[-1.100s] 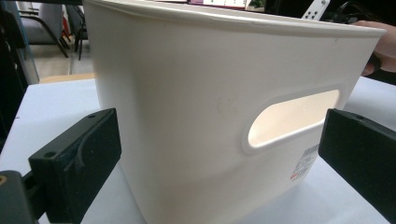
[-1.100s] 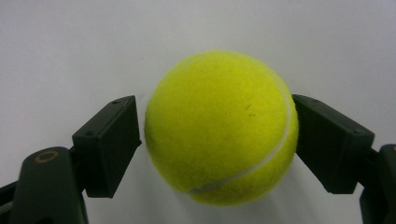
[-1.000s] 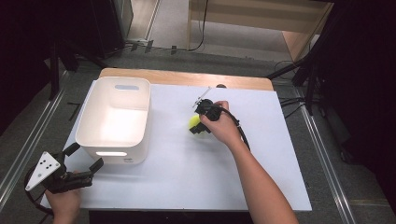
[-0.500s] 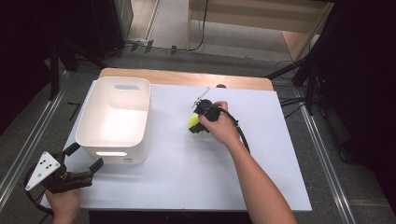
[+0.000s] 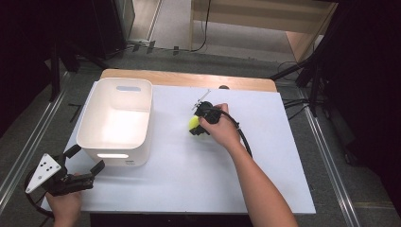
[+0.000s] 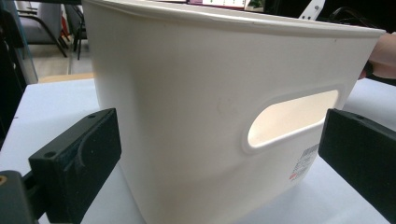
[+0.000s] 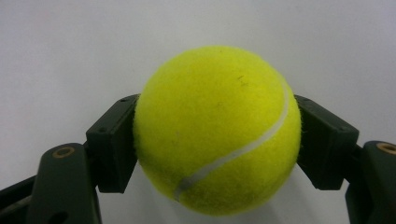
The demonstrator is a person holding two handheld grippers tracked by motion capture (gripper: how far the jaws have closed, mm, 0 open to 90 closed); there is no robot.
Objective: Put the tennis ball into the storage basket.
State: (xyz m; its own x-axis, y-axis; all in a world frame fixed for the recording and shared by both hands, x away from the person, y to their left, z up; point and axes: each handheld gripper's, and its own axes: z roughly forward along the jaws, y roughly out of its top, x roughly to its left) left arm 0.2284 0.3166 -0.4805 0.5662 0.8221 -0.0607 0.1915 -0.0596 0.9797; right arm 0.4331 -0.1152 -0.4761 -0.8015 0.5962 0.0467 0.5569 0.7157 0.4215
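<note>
A: Near side first. Left tool [image 5: 85,171], how is it?

B: Jaws wide, nothing btw them. It waits just in front of the white plastic bin with cut-out handles [image 5: 116,122], at the near left of the white tabletop [image 5: 189,179].

A: And farther, the right tool [image 7: 217,140]?

B: Its jaws have just been closing; both pads now press the fuzzy yellow-green tennis ball [image 7: 217,130]. Ball sits approx. mid-tabletop, right of the bin, well apart from it.

A: How to do this step well?

B: I think: keep the squeeze at the ball's widest part, lift straight up w/o tilting, then carry it over the bin rim before letting go.
</note>
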